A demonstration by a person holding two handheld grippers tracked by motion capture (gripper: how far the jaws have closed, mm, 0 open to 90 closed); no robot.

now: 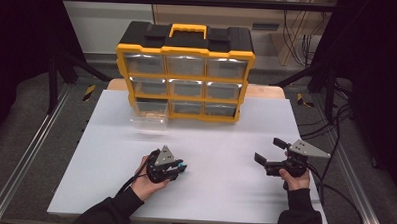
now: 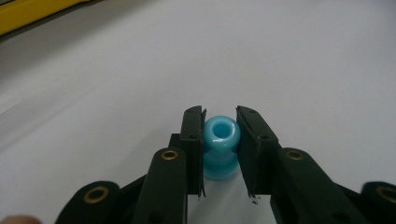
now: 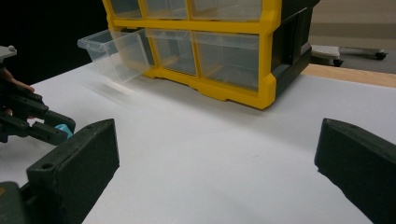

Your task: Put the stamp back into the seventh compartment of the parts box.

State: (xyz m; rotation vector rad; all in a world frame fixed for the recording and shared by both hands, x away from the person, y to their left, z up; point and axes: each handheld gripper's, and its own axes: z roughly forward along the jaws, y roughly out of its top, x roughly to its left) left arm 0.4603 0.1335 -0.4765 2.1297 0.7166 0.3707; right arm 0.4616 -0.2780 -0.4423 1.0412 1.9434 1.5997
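White tabletop [image 1: 218, 193] spans the middle of the high view, dark floor and aluminium rails to either side. Near the bottom edge, two sleeved forearms enter. Left gripper [image 1: 180, 166], lower centre-left of the high view, lies low over the sheet with its jaws pinched on a small blue spool-shaped bead [image 2: 221, 145]; in the left gripper view the bead sits upright between the two pads, hole facing up, both pads touching its sides. Bead also shows as a blue speck at the jaw tips [image 1: 183, 166]. Right gripper [image 1: 269, 150], lower right, is held above the sheet, jaws spread wide with nothing between them; the right gripper view confirms bare white surface between the jaws. Farther back, upper centre, stands a yellow-and-black drawer cabinet [image 1: 186, 52] with nine clear drawers. Bottom-left drawer [image 1: 150, 115] is pulled out toward the near side.
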